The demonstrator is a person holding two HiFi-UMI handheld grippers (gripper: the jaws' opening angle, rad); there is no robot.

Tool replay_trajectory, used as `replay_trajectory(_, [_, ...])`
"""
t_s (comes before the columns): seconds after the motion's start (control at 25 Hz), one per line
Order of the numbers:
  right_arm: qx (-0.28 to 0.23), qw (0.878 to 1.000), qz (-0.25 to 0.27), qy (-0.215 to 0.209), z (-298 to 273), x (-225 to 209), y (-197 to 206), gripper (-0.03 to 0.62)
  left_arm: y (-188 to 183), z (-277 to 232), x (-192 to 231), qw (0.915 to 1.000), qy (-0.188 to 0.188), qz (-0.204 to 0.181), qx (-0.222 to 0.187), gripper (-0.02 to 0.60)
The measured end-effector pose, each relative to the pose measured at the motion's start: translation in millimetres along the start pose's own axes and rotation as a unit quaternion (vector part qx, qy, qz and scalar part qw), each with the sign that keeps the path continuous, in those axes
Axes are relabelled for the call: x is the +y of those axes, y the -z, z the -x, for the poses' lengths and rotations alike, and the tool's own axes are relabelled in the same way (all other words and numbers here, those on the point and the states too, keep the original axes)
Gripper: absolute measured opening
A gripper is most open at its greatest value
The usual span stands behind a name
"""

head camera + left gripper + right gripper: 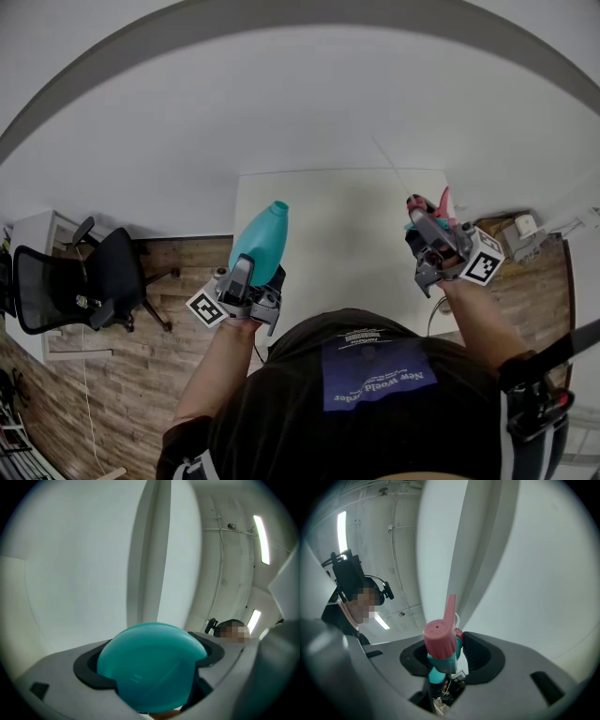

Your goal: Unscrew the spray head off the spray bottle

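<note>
Separating looks done: left jaws clamp the bottle (260, 239), right jaws pinch the freed head (423, 215); next, lay both on the surface (333, 220).

Upside-down "New World" on blue shirt patch (375, 373)

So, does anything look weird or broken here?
Nothing looks broken or spilled. The only odd thing: the teal spray bottle in the left gripper has no top. Its pink-and-teal spray head sits apart in the right gripper, thin tube poking out.
</note>
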State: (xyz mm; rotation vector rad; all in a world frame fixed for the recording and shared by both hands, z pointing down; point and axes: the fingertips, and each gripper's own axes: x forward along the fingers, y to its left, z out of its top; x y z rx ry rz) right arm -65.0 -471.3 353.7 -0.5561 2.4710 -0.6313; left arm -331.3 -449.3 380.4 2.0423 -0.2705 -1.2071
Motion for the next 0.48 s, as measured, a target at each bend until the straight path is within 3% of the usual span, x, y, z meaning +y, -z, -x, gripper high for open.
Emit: replay_trajectory(0.48, [0.003, 1.0, 0.005, -0.002, 2.5, -0.5, -1.6, 0.137, 6.5, -5.4, -0.2, 1.0, 0.003, -0.004, 0.008, 0.489])
